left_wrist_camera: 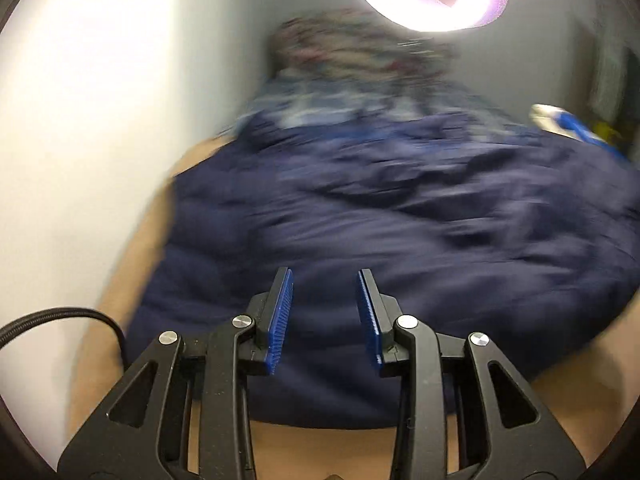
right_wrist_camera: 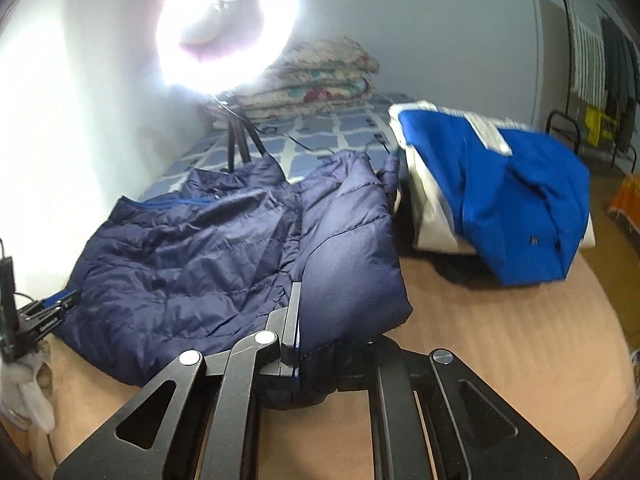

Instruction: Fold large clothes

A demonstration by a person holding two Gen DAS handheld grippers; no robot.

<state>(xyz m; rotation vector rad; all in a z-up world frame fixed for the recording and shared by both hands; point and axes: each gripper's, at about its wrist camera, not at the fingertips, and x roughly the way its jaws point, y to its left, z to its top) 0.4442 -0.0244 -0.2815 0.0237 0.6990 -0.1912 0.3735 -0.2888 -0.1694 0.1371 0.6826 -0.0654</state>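
Navy puffer jacket (right_wrist_camera: 224, 256) lies spread on the tan bed surface (right_wrist_camera: 500, 360), at twelve o'clock from both tools. Right gripper (right_wrist_camera: 316, 320) is clamped on the jacket's near hem, fabric bunched between its fingers. Left gripper (left_wrist_camera: 325, 276) hangs over the near edge with its blue pads (left_wrist_camera: 280, 320) apart and nothing between them; that view is blurred. At two o'clock sits a blue-and-white garment (right_wrist_camera: 504, 196), perhaps folded. A ring light (right_wrist_camera: 228, 28) glares at eleven.
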